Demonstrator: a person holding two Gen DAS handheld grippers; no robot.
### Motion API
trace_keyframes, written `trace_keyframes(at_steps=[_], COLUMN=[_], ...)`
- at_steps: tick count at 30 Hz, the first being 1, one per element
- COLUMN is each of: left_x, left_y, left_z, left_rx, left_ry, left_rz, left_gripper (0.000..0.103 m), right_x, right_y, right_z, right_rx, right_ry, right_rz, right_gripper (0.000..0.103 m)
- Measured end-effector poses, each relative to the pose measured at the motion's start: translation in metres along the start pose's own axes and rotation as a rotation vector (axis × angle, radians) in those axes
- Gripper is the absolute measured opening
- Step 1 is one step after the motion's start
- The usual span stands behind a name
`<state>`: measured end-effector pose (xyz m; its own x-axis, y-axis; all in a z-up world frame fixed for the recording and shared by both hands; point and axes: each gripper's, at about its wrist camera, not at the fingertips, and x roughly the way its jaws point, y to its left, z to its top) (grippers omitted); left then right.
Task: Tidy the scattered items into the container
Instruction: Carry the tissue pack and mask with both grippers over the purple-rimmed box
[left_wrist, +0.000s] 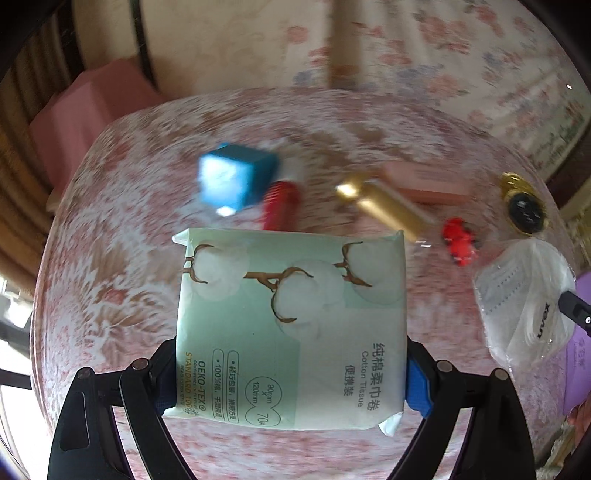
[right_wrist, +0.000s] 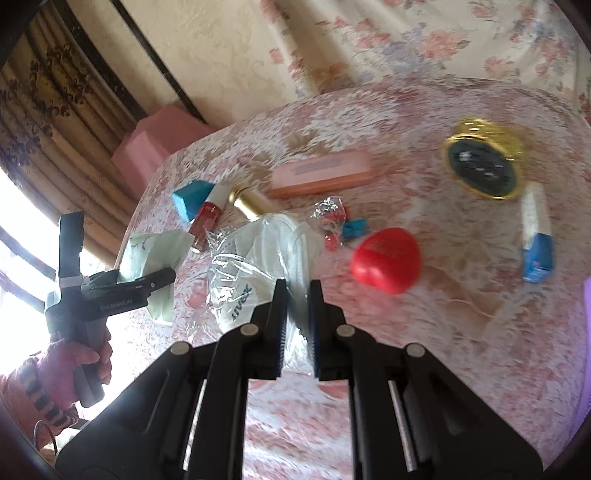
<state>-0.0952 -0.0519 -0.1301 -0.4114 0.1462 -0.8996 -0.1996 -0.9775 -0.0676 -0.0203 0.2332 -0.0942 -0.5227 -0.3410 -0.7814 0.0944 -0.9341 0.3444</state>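
My left gripper (left_wrist: 291, 376) is shut on a mint-green cotton tissue pack (left_wrist: 291, 325), held up above the floral tablecloth. The right wrist view shows the same pack (right_wrist: 151, 251) at the left, in the left gripper (right_wrist: 162, 277), which a hand (right_wrist: 81, 362) holds. My right gripper (right_wrist: 298, 295) is closed to a narrow gap on a clear plastic bag with a white mask (right_wrist: 258, 258). That bagged mask (left_wrist: 524, 299) sits at the right in the left wrist view. Both views are motion-blurred.
On the table (right_wrist: 424, 350) lie a blue box (left_wrist: 236, 177), red bottle (left_wrist: 280, 203), gold tube (left_wrist: 384, 203), pink case (right_wrist: 321, 173), gold-rimmed compact (right_wrist: 484, 162), red heart-shaped case (right_wrist: 386, 260) and blue-white tube (right_wrist: 537, 236). A pink box (right_wrist: 159, 144) stands past the far-left edge.
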Motion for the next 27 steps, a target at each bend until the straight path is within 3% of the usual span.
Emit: trace_keyframes(at_steps=[12, 27], left_x=[-0.038, -0.102], left_y=[-0.143, -0.378], left_z=[0.015, 0.027], left_rx=[0.24, 0.601], left_ry=[-0.053, -0.123], left_rz=[-0.115, -0.348], left_gripper=[0.093, 0.093], right_x=[-0.116, -0.278], right_y=[-0.085, -0.222], right_z=[-0.028, -0.072], right_rx=[0.141, 0.397], right_ry=[-0.135, -0.322], right_rz=[-0.11, -0.354], right_gripper=[0.013, 0.013])
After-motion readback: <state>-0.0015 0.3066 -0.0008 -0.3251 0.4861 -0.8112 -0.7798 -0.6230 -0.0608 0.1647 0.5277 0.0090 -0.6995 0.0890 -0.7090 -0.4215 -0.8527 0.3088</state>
